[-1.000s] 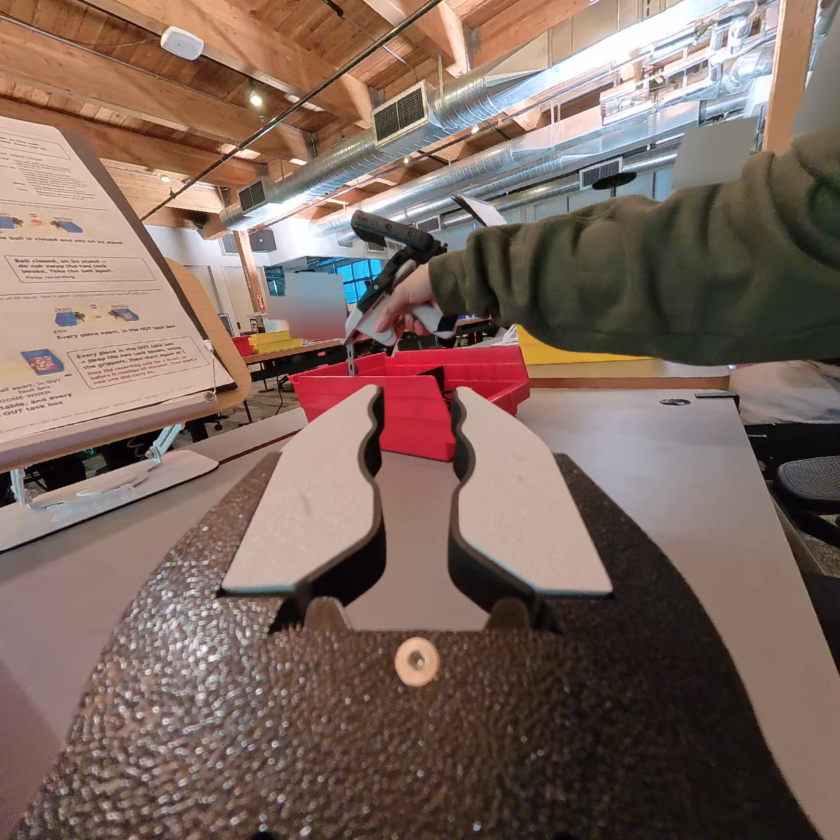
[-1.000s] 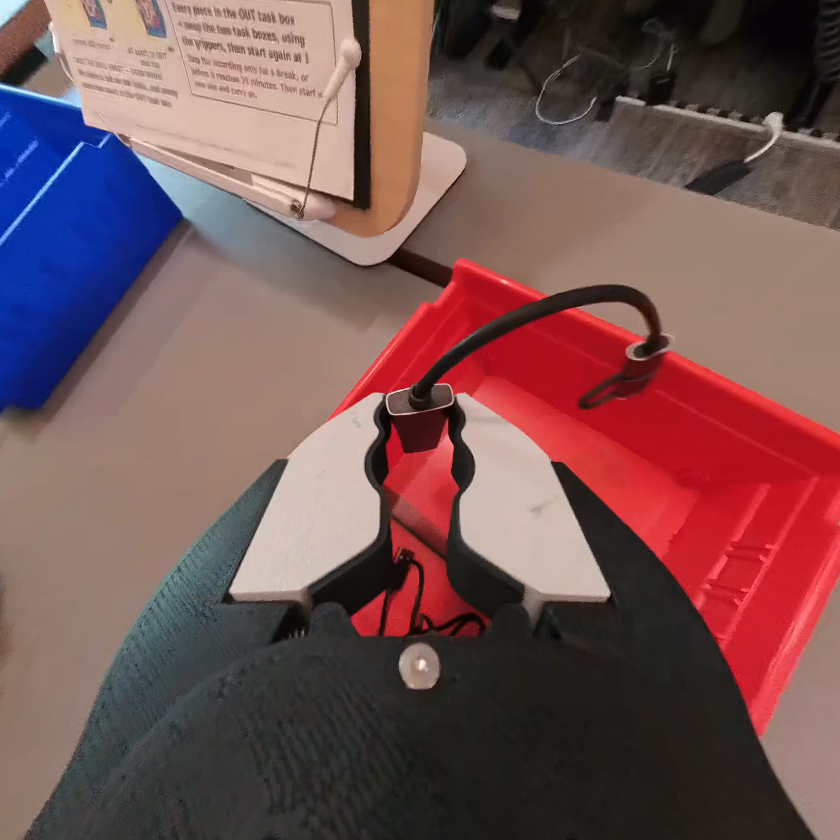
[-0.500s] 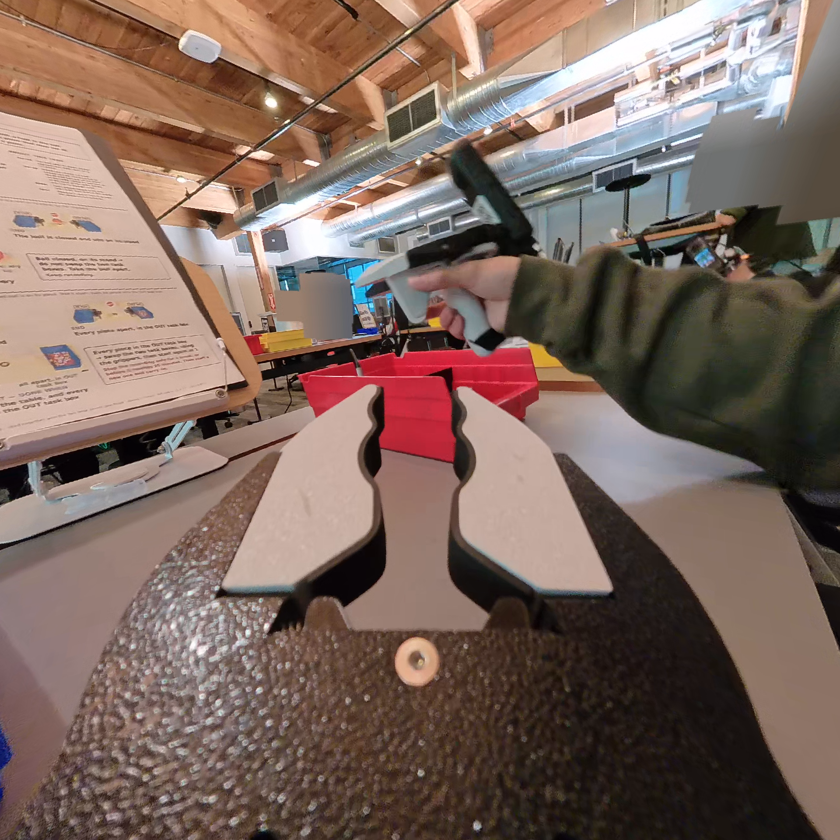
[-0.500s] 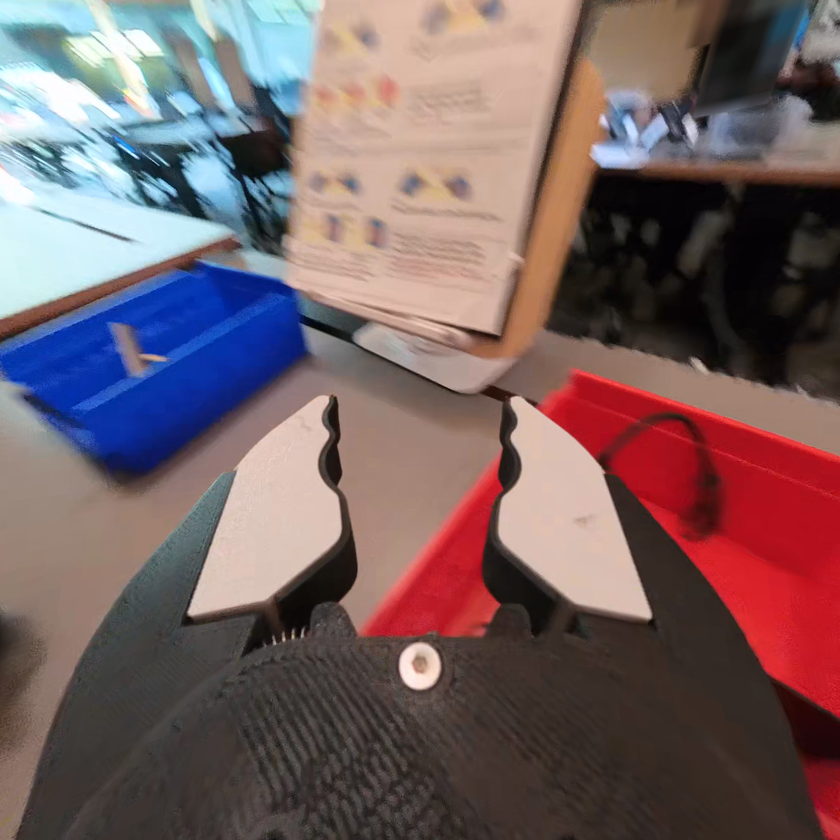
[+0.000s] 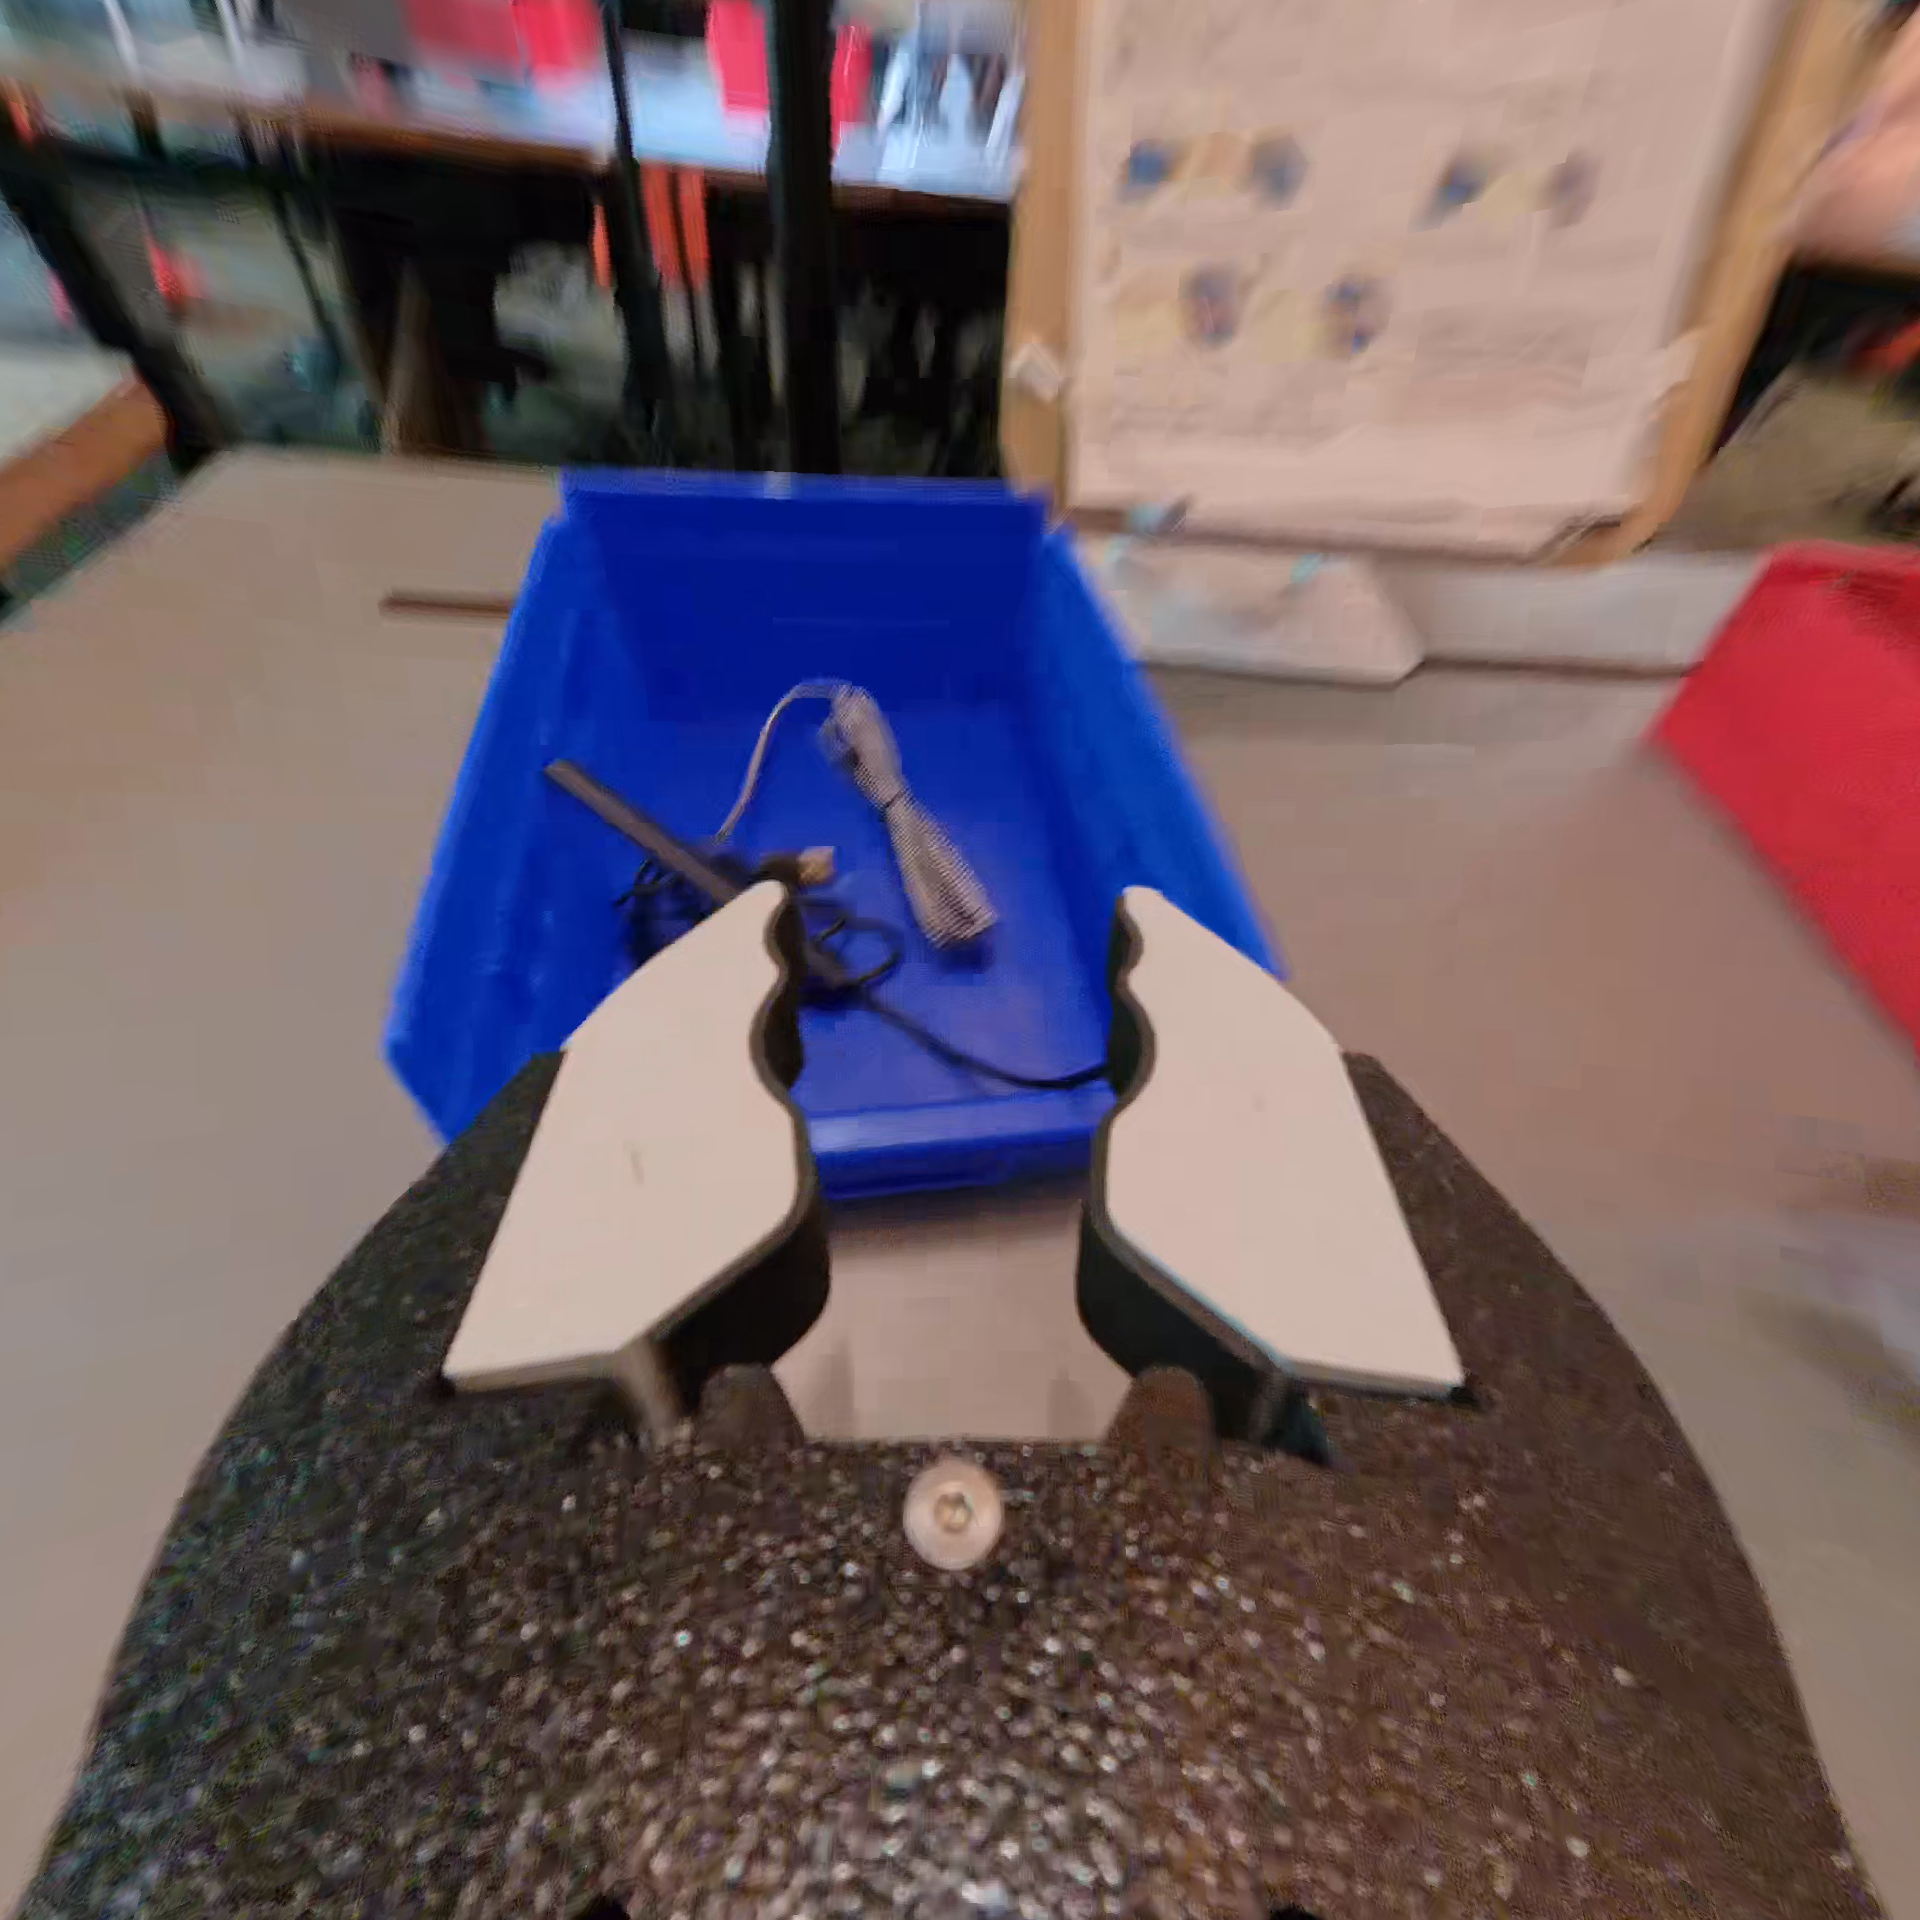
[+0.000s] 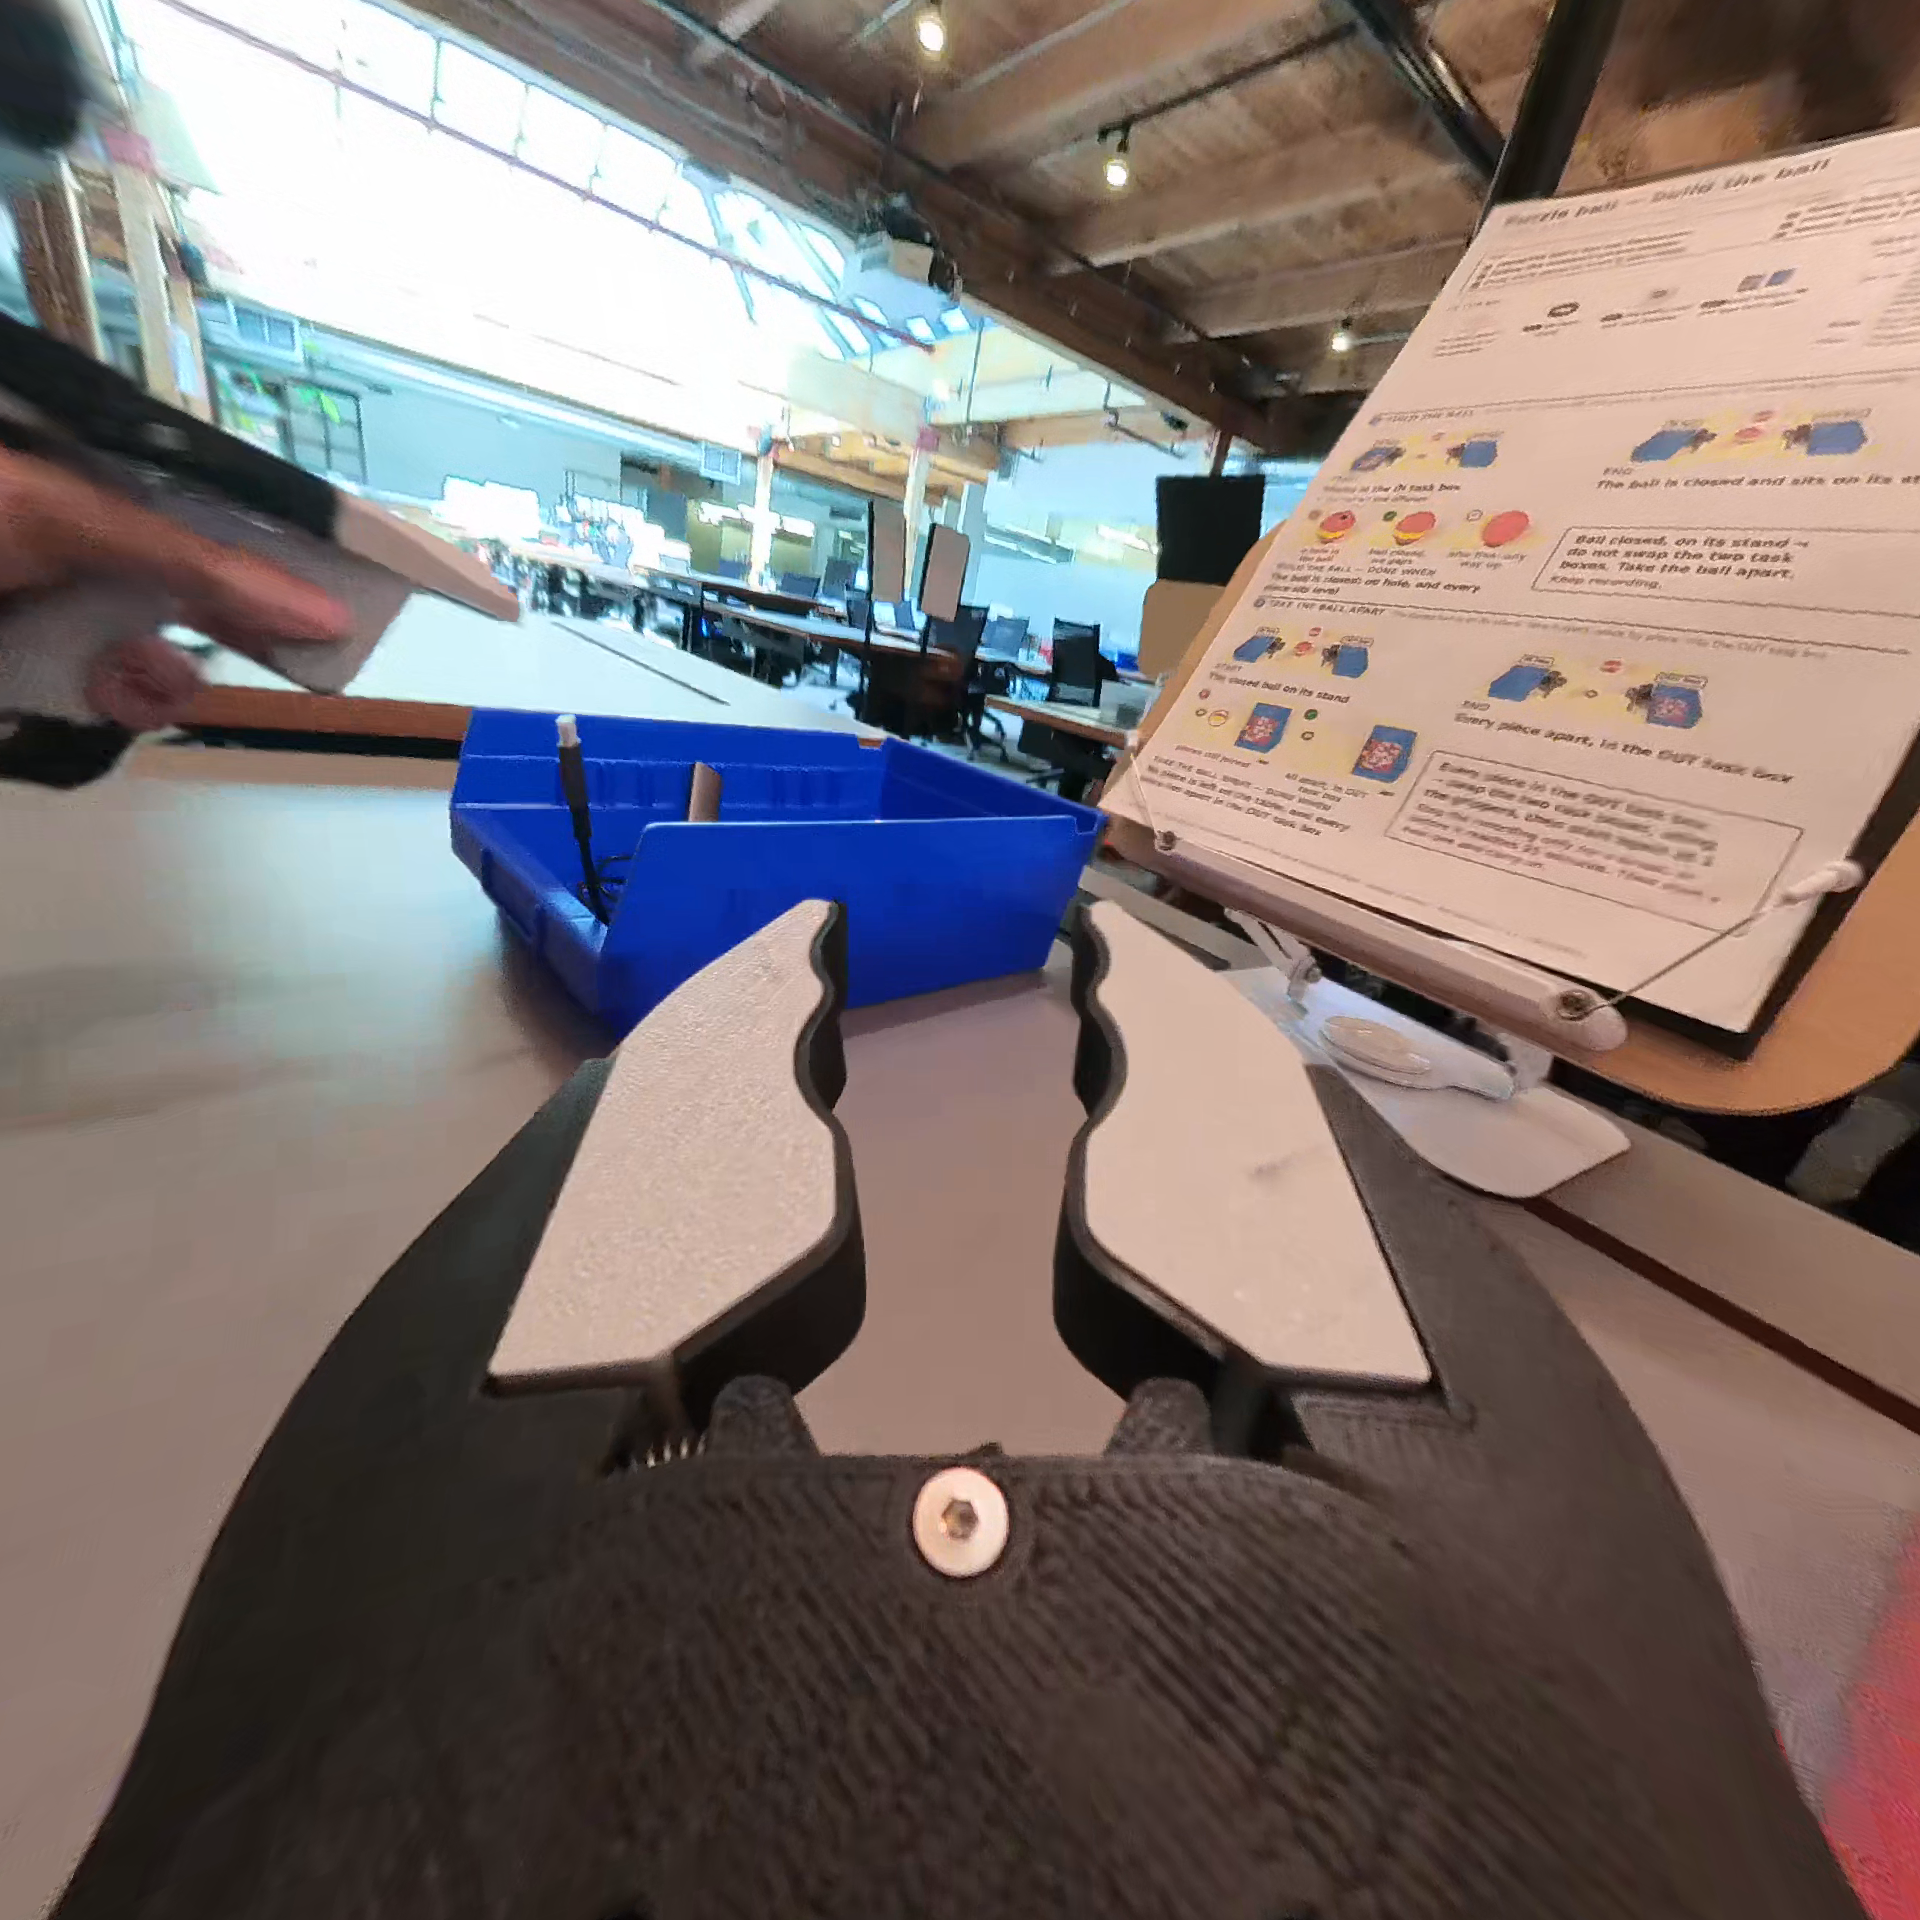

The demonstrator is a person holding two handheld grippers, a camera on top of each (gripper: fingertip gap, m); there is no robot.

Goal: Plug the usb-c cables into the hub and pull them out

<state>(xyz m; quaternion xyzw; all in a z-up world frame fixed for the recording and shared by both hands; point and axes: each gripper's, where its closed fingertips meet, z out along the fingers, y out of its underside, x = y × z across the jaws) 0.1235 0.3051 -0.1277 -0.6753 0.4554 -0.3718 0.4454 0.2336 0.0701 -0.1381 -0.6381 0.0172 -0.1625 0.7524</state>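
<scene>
A blue bin [image 5: 935, 1132] stands on the grey table. In it lie a bundled grey cable [image 5: 914, 842], a dark bar-shaped hub [image 5: 644, 821] and a thin black cable [image 5: 935, 1039]. My left gripper [image 5: 951, 904] is open and empty, hovering above the bin's near wall; this view is blurred. My right gripper [image 6: 956, 920] is open and empty, low over the table, a short way from the blue bin [image 6: 862, 894]. A black cable end [image 6: 577, 790] sticks up out of the bin. The left gripper [image 6: 156, 582], held in a hand, shows at the far left.
A red bin [image 5: 1829, 748] sits at the right edge of the left wrist view. A wooden stand with an instruction sheet [image 6: 1558, 644] rises just right of the blue bin; its white foot [image 6: 1507, 1132] rests on the table. The dark bar-shaped hub [image 5: 644, 821] is about 15 cm from my left fingertips.
My right gripper let go of a grey plug on a black cable over the red bin, opened, and swung toward the blue bin. My left gripper swung to above the blue bin and opened wider.
</scene>
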